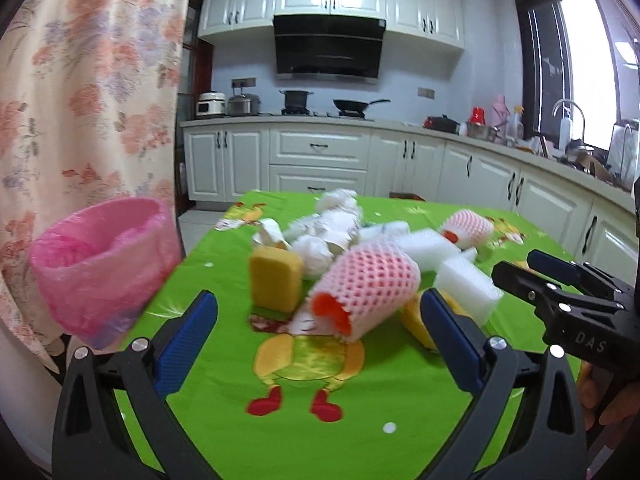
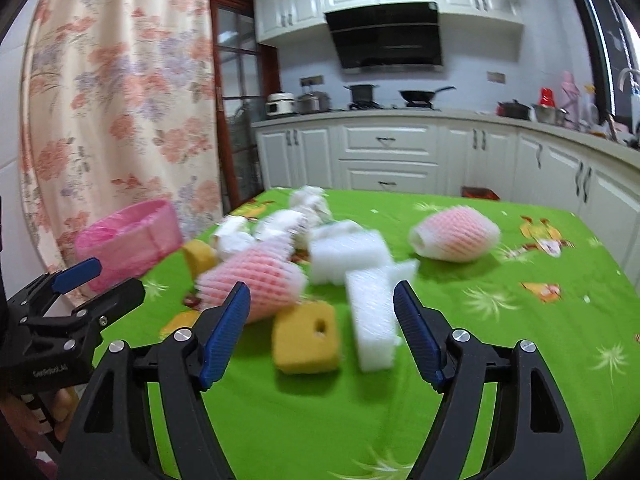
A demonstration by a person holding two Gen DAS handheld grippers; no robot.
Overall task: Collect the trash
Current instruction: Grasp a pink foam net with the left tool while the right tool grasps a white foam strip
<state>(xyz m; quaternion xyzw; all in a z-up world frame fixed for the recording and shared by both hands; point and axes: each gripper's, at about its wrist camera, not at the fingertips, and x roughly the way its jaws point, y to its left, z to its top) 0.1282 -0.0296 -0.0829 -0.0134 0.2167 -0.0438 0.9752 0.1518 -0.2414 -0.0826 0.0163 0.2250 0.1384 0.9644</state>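
Note:
A heap of trash lies on the green tablecloth (image 1: 400,400). It holds a pink foam fruit net (image 1: 368,280) (image 2: 248,280), a yellow sponge (image 1: 276,280) (image 2: 198,256), a second yellow sponge with a hole (image 2: 308,340), white foam blocks (image 1: 468,284) (image 2: 372,320) and crumpled white paper (image 1: 320,236) (image 2: 280,220). Another foam net (image 1: 468,224) (image 2: 456,236) lies apart, farther right. A pink-lined bin (image 1: 104,256) (image 2: 128,236) stands off the table's left edge. My left gripper (image 1: 319,300) (image 2: 114,276) is open before the pink net. My right gripper (image 2: 321,289) (image 1: 518,264) is open just short of the holed sponge. Neither holds anything.
A floral curtain (image 1: 80,100) hangs at the left behind the bin. White kitchen cabinets (image 1: 316,156) and a counter with pots run along the back and the right. A person's hand (image 2: 60,412) holds the left gripper's handle. The green cloth (image 2: 520,360) lies bare at the near right.

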